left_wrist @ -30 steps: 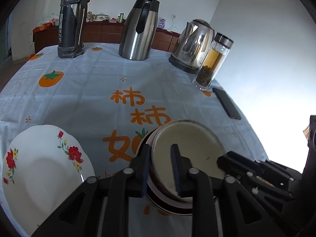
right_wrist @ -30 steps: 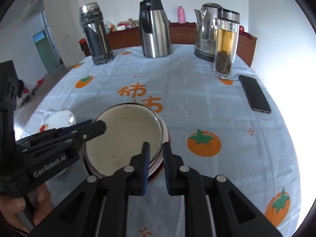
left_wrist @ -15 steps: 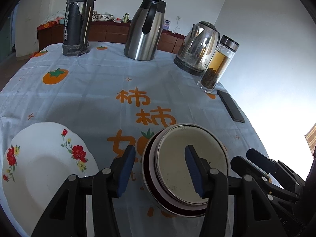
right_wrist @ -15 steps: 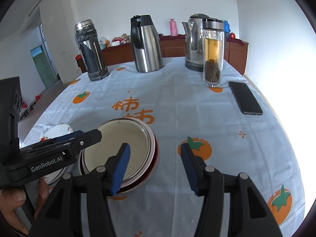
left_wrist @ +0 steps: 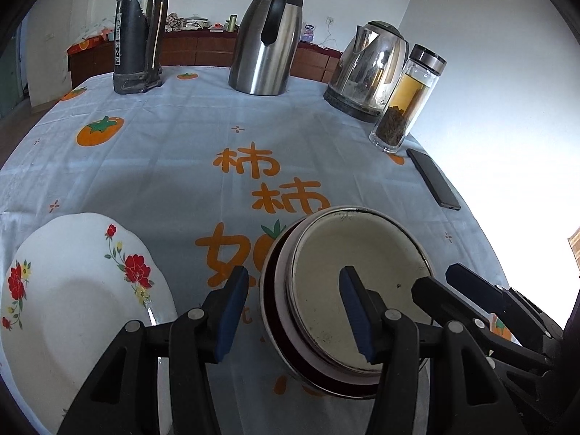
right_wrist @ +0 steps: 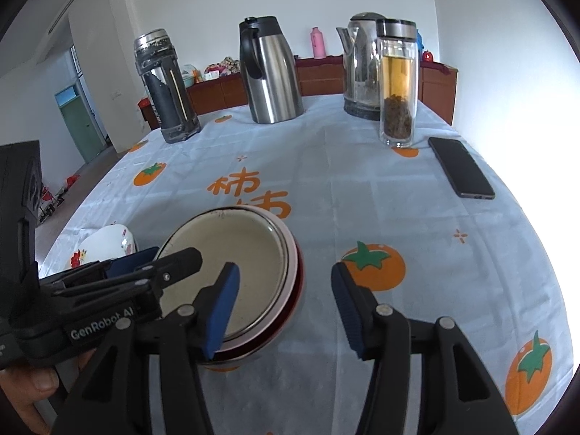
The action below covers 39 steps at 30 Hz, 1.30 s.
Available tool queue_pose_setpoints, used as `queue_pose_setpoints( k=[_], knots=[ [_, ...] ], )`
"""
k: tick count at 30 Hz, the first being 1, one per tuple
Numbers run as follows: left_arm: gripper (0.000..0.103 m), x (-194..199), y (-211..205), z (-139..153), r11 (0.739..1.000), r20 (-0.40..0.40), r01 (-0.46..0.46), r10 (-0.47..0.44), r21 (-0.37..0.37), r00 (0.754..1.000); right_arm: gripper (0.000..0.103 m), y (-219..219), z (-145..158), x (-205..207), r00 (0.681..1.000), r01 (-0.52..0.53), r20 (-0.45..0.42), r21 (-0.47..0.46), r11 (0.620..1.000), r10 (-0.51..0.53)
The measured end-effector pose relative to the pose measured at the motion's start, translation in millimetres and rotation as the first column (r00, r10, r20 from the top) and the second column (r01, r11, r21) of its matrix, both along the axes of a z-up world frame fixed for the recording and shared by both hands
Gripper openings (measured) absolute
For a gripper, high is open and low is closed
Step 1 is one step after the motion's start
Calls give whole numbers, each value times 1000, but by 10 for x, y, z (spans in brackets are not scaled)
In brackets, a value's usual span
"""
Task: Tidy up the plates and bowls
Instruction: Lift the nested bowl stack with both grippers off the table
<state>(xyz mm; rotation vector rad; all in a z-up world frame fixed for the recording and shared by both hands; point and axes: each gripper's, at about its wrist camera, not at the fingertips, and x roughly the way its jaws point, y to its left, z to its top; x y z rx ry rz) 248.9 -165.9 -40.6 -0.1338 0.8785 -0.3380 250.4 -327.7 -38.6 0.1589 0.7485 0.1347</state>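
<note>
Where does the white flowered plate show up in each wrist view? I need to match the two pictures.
Left wrist: the flowered plate fills the lower left, left of the left gripper and apart from the stacked bowls.
Right wrist: the plate sits small at the left edge, partly hidden behind the other gripper's body.
Shared landmark: the stacked bowls, with the orange characters printed just beyond them.

My black plastic left gripper (left_wrist: 293, 308) with blue ribbed pads, silver screws, white GenRobot.AI lettering, my bare thumb (right_wrist: 34, 384) lower left
</note>
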Motion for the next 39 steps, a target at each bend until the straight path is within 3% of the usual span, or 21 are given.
queue_pose_setpoints(
  k=[7, 16, 22, 26, 29, 39],
  knots=[
    [55, 2, -38, -60, 1000, -18, 7, -7, 20, 1000, 39, 11, -95, 36, 1000, 5, -23, 20, 1000, -5],
    [55, -47, -31, -73, 999, -39, 23, -22, 23, 999, 39, -6, -137, 16, 999, 1, -45, 45, 999, 1],
    [51, -8, -34, -184, 999, -108, 39, -38, 11, 993, 31, 13, -153, 54, 998, 8, -60, 60, 998, -4],
    [47, -29, -84, -197, 998, -88, 33, -28, 59, 996, 30, 20, -239, 122, 995, 7, -97, 94, 996, 2],
    [41, -19, -47, -201, 998, -87, 21, -16, 60, 996, 28, 51, -217, 84, 996, 16, -92, 75, 997, -9],
    [40, -74, -68, -137, 998, -77, 39, -36, 40, 996, 22, -43, -97, 35, 995, 17, -104, 87, 996, -7]
  ],
)
